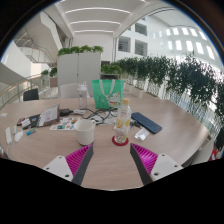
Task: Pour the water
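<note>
Bottle: a clear plastic bottle with a pale label [123, 122] stood upright just ahead of the fingers, in line with the gap between them, on a small round red coaster [120, 141].
Cup: a white rounded mug-like vessel [86, 131] sat near the bottle, ahead of the left finger; whether it was the vessel to fill could not be told.
Fingers: the gripper [110, 160] was spread wide, its magenta pads [78, 159] apart and touching nothing; the bottle was beyond the tips, not between them.
Tabletop: the light wooden round tabletop [170, 125] carried a dark flat phone-like slab [146, 123] ahead of the right finger, and papers and small clutter [40, 121] well off beyond the left finger.
Further out: a green bag-like object [106, 94] stood beyond the bottle.
Risk, approach: the bottle looked tall and light, so an off-centre closing would likely tip it off the coaster.
Risk, pour: a spill could reach the slab or papers.
Risk, grip: a thin wall might buckle under a hard squeeze.
</note>
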`<state>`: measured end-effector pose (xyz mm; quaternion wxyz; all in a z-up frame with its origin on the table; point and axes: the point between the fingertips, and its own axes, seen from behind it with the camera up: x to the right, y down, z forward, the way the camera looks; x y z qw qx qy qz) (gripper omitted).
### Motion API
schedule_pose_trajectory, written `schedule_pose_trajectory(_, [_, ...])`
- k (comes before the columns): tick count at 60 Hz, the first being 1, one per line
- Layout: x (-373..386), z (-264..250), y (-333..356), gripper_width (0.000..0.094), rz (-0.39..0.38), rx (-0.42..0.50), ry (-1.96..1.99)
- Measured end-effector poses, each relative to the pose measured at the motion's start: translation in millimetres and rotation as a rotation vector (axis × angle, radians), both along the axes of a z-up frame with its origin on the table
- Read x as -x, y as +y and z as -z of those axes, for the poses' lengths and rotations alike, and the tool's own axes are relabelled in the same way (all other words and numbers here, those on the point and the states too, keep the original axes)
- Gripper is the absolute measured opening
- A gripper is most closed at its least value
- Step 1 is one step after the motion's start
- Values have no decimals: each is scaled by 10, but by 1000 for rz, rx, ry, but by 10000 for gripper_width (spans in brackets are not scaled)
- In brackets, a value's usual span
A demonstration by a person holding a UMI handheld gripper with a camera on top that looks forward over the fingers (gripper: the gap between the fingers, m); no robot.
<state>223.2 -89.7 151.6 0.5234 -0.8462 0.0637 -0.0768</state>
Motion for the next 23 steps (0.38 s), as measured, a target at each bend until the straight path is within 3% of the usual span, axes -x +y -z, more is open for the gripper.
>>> schedule_pose_trajectory(15, [703, -779, -1130, 837, 87, -40, 21])
schedule_pose_trajectory(23, [962, -1078, -1500, 834, 90, -53, 38])
